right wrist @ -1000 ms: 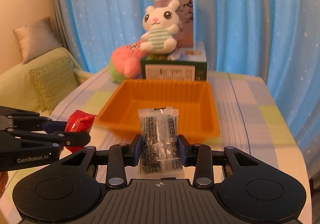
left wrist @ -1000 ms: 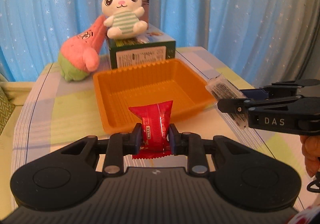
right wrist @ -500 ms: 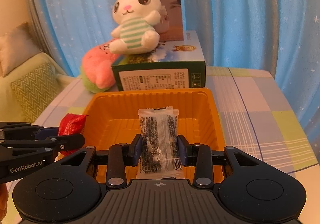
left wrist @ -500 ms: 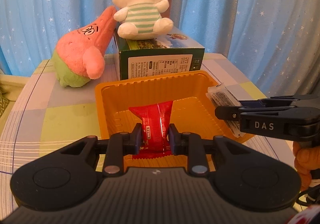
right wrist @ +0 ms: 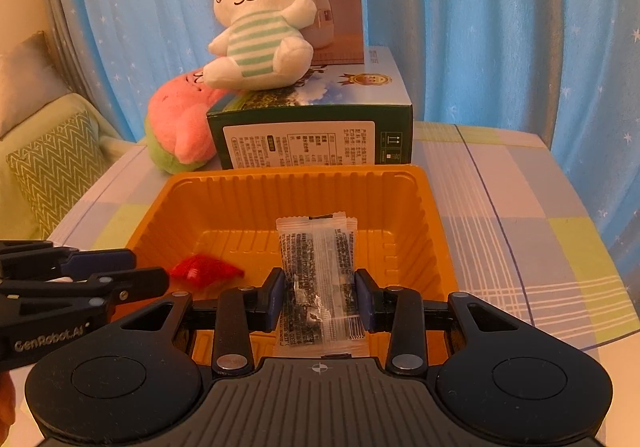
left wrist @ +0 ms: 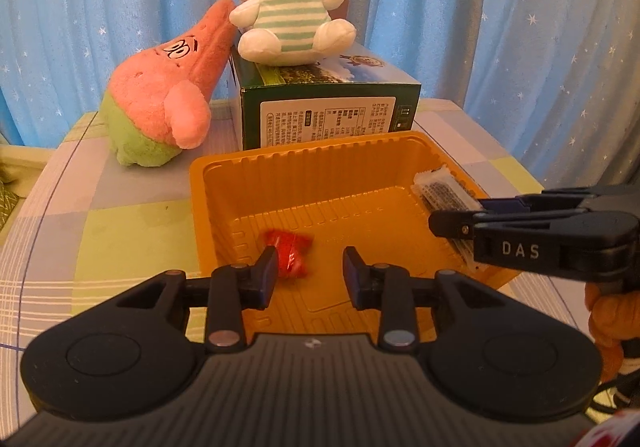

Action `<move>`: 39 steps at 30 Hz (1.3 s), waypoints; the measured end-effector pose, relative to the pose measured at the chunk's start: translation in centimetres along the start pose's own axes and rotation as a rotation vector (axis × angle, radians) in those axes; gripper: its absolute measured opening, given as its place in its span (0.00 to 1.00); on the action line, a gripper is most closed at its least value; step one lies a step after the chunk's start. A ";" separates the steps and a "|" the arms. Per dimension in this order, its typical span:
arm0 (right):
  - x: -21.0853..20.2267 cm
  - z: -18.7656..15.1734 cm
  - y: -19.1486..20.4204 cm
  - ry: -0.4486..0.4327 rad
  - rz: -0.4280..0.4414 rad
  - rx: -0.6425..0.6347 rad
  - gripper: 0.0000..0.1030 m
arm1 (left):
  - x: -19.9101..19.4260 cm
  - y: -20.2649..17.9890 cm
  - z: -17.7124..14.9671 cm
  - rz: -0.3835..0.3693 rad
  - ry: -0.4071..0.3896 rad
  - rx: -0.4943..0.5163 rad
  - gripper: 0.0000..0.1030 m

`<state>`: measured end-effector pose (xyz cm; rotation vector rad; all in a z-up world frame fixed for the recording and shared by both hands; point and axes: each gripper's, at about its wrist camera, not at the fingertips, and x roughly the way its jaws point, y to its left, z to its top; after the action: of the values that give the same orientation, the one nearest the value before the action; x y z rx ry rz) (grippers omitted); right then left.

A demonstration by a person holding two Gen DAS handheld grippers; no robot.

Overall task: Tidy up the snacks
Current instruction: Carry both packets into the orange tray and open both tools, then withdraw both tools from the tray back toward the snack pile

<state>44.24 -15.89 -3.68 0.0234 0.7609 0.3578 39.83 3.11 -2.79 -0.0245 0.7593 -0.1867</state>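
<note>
The small red crinkled foil snack packet [left wrist: 289,255] lay on the floor of the orange ribbed plastic tray [left wrist: 320,163], near its front-left corner. It looked light, soft and slippery, best pinched across its flat middle. The clear plastic sachet with black print [right wrist: 316,279] seemed equally light and floppy, hanging over the tray's front edge, gripped at its lower half. The left gripper [left wrist: 309,273] had just been opening; its jaws stood modestly apart and empty, the red packet apparently free just beyond the left pad, though blur made contact hard to rule out. The right gripper [right wrist: 320,301] was clamped on the sachet.
</note>
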 end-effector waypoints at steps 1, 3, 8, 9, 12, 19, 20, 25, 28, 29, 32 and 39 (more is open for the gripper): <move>0.0 0.1 0.0 -0.001 0.000 0.000 0.37 | -0.2 0.1 -0.1 0.000 -0.001 -0.003 0.30; -0.1 0.1 0.1 -0.004 -0.002 -0.002 0.37 | -0.4 0.3 -0.2 -0.002 -0.004 -0.015 0.31; -0.2 0.5 -0.1 -0.024 0.035 0.014 0.37 | -1.4 0.3 -0.3 0.000 -0.015 -0.022 0.31; -0.2 0.5 -0.3 -0.029 0.061 0.022 0.38 | -1.6 0.3 -0.4 0.002 -0.017 -0.023 0.31; -0.8 0.3 -0.9 -0.049 0.068 0.060 0.60 | -2.6 0.2 -0.8 0.006 -0.022 -0.021 0.38; -4.7 -0.6 -1.5 -0.081 0.034 0.071 0.63 | -5.3 -0.4 -2.7 0.022 -0.024 -0.034 0.49; -5.6 -0.9 -1.5 -0.081 0.029 0.075 0.63 | -5.9 -0.6 -3.0 0.024 -0.028 -0.035 0.51; -10.2 -2.8 -1.1 -0.086 0.015 0.095 0.63 | -9.5 -2.0 -4.5 0.021 -0.037 -0.040 0.56; -13.0 -4.4 -0.6 -0.084 0.011 0.098 0.63 | -12.0 -2.8 -5.5 0.013 -0.041 -0.050 0.59; -13.8 -4.9 -0.4 -0.082 0.007 0.095 0.63 | -12.9 -3.1 -5.8 0.012 -0.041 -0.055 0.59; -16.8 -6.5 0.3 -0.087 0.003 0.087 0.63 | -15.5 -3.9 -6.8 0.009 -0.049 -0.064 0.60; -23.1 -10.8 1.4 -0.106 -0.003 0.104 0.63 | -21.5 -5.2 -10.0 0.021 -0.065 -0.078 0.71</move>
<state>21.10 -23.29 4.16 0.1382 0.6742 0.3118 16.86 2.26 5.06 -0.0957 0.7011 -0.1357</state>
